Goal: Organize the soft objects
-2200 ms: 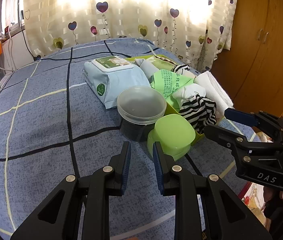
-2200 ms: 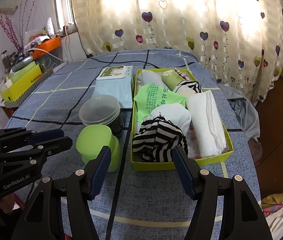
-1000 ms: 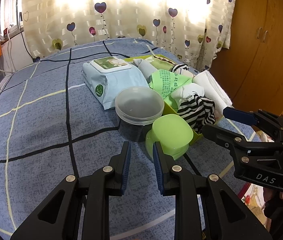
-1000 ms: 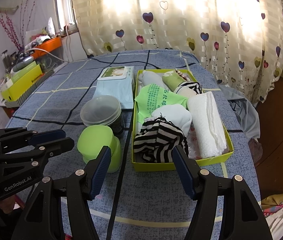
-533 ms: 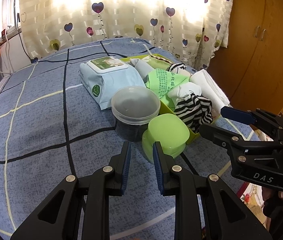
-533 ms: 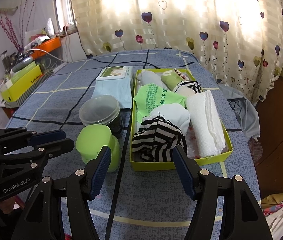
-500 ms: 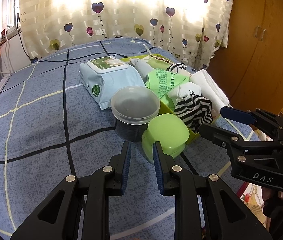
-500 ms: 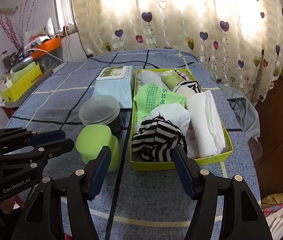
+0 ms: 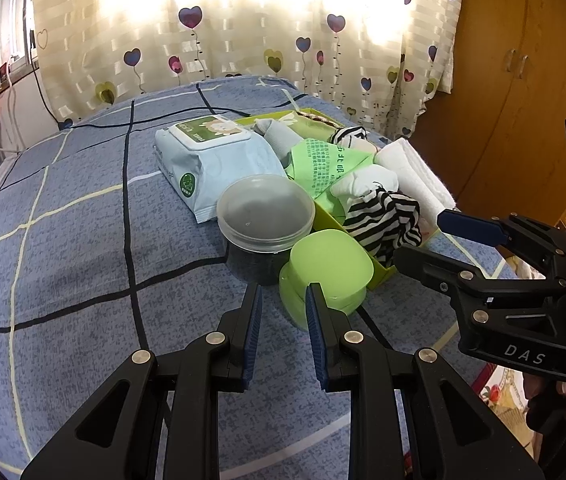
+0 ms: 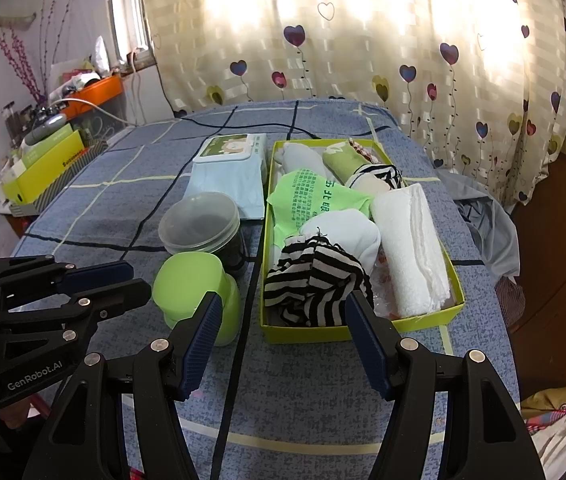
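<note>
**Both grippers empty above the bed; soft items packed in the yellow-green box**

Left gripper (image 9: 281, 322): lower centre of its own view, jaws parted by a narrow gap, nothing between them. Blue pads point at the green plastic cup (image 9: 325, 272), which lies just beyond the tips, not touching.

Right gripper (image 10: 281, 338): bottom centre of its view, jaws spread wide, released, holding nothing. Its tips frame the near end of the yellow-green box (image 10: 423, 322).

Box contents, near to far in the right view: striped cloth (image 10: 315, 280) bunched at the near left corner; white sock ball (image 10: 343, 232) just behind it; rolled white towel (image 10: 411, 248) along the right wall; green printed bag (image 10: 315, 196) mid-box; pale and green rolled socks at the far end.

Left of the box on the blue checked bedspread (image 10: 131, 208): clear-lidded dark jar (image 10: 201, 226) touching the green cup, wet-wipes pack (image 10: 231, 172) behind it.

Upper frame: heart-print curtain (image 10: 363, 40), backlit. Upper left: orange shelf tray (image 10: 95, 92) with clutter.
</note>
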{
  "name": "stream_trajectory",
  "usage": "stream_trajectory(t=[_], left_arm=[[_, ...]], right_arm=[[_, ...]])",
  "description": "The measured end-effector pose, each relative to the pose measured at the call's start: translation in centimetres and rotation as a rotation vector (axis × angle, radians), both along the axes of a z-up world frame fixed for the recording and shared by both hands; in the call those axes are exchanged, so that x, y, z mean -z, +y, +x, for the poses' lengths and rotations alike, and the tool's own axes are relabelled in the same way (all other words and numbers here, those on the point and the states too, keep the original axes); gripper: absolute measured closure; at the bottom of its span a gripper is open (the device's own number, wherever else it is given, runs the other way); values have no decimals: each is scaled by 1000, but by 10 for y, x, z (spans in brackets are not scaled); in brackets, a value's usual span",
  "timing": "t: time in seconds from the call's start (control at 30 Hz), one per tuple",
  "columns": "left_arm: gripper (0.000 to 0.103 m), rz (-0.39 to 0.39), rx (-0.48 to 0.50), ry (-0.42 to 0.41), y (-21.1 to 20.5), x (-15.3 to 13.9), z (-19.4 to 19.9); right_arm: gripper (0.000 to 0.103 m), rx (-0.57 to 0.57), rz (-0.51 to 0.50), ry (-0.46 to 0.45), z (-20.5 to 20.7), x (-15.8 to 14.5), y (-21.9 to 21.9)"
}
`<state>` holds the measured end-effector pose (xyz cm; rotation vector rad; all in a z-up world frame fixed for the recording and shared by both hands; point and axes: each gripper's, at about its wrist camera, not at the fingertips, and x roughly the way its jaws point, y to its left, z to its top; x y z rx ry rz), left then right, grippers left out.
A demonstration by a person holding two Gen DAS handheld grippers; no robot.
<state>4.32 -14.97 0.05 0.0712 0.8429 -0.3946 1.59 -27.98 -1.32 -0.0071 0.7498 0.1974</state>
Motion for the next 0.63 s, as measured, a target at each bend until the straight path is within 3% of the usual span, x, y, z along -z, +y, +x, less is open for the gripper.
stream_trajectory(t=[0.63], left_arm=[[79, -11, 3, 9, 2, 0, 0]], right_arm=[[39, 5, 1, -2, 0, -2, -2]])
